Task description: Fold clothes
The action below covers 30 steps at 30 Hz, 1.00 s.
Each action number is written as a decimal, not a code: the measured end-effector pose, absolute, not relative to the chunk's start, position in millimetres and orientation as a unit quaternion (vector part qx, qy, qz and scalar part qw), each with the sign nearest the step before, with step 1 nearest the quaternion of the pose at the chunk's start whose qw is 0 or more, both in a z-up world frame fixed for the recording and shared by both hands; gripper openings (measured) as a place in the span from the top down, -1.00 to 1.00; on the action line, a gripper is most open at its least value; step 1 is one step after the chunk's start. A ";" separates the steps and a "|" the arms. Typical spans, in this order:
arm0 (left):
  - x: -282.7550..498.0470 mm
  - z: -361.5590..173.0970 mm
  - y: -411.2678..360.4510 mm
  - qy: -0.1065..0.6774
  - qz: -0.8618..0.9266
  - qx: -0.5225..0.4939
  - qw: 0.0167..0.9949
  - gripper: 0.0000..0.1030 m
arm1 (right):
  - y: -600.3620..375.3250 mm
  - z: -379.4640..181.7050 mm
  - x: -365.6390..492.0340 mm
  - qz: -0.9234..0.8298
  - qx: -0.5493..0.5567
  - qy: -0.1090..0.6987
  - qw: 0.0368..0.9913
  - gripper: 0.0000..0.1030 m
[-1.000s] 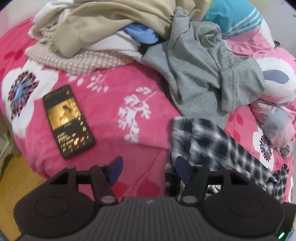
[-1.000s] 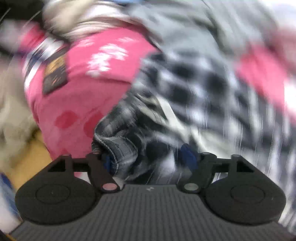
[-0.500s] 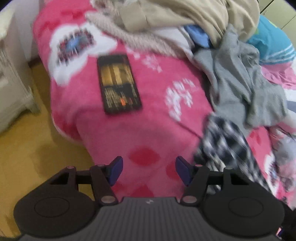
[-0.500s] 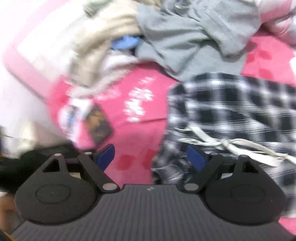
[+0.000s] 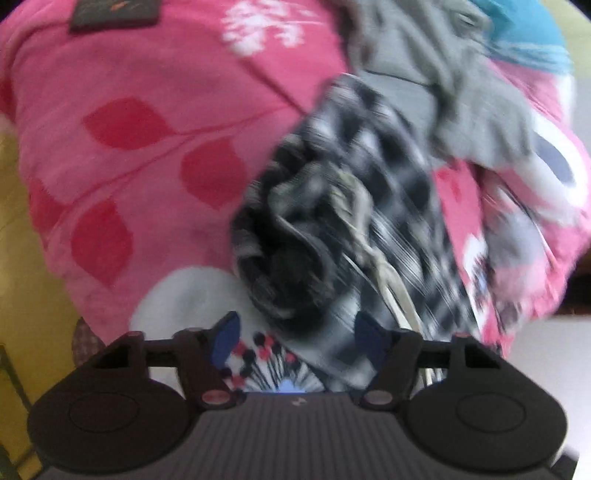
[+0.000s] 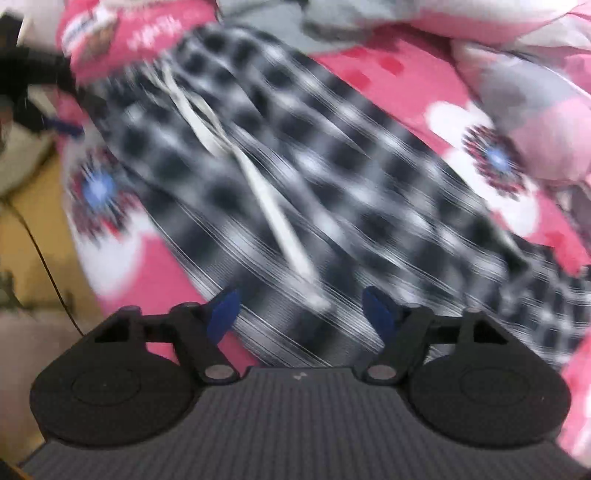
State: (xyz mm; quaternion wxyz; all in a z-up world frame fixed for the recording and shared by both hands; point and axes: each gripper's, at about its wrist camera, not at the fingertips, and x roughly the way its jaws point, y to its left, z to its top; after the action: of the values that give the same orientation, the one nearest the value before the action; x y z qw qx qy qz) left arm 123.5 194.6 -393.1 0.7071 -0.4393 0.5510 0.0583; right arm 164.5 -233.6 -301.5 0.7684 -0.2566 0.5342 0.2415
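Both of my grippers have dropped closer to the bed's near edge since half a second back, and the phone (image 5: 114, 14) has slid up to the top of my left view. My left gripper (image 5: 295, 338) has its jaws spread wide with nothing between them, hovering just short of the bunched end of the one pair of plaid shorts (image 5: 332, 221). My right gripper (image 6: 301, 308) is equally wide apart and empty, poised over the flat spread of the plaid shorts (image 6: 295, 184), which lie along the near edge of the pink blanket (image 5: 147, 129). I count one white drawstring (image 6: 266, 199) trailing across the plaid. One grey garment (image 5: 461, 92) sits behind the shorts, touching them. Both views are smeared by motion.
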 end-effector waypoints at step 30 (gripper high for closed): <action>132.1 -395.8 247.1 0.564 0.062 -0.366 0.738 0.71 | -245.1 -307.5 149.6 0.345 -0.162 0.651 0.656 0.66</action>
State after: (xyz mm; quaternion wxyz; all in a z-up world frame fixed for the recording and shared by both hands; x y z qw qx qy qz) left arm 132.1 247.1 -395.8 0.7375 -0.3657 0.5643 0.0623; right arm 149.6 -245.1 -307.5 0.6562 -0.1623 0.6511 0.3450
